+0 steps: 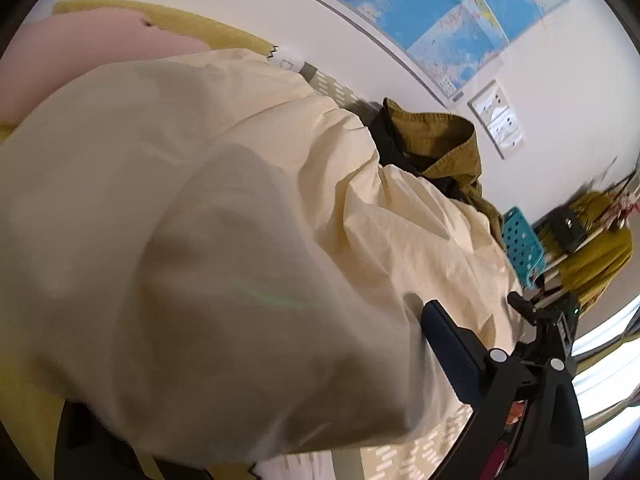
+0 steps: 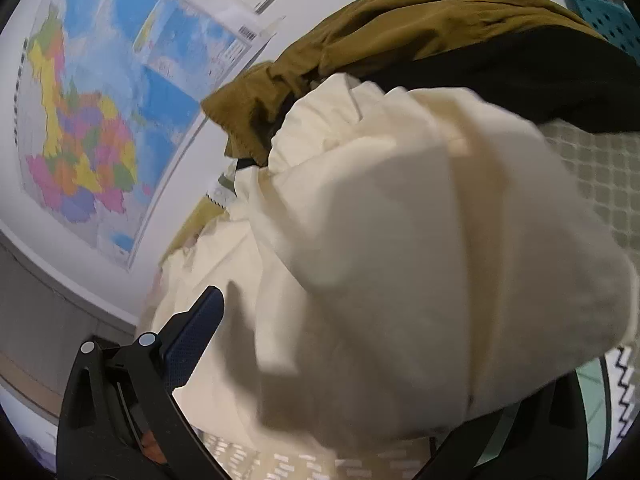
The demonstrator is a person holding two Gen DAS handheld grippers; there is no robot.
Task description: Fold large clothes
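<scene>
**Left wrist view: cream garment lifted at two points, fold under way**

The cream garment (image 1: 224, 216) fills most of both views. It is a large, thin, wrinkled piece of cloth, raised off the patterned bed cover (image 1: 336, 90) and draped over the near side of each camera, so part of it is a blurred mass close to the lens. In the right wrist view the same cream cloth (image 2: 420, 240) bunches into gathered folds near its upper edge.

The left gripper (image 1: 360, 360) shows only one blue-padded finger (image 1: 452, 356); the other is buried under the cloth. The fabric runs in against the pad, so it looks to be pinching the garment. The right gripper (image 2: 320, 360) likewise shows one blue finger (image 2: 196, 336) beside the cloth, its partner hidden, and it too appears to be clamped on the fabric, though the contact itself is covered.

Behind the garment lies a heap of an olive-brown garment (image 1: 440, 136) and something black (image 2: 500, 68). A teal perforated basket (image 1: 520, 240) sits further along, and a map (image 2: 92, 120) hangs on the white wall.

My reading is that this is the carrying-over stage of a fold: two held points are being brought across the rest of the cloth. The next move calls for keeping both grips level and the edge taut, clearing the olive heap, then lowering the held edge flat before letting go.
</scene>
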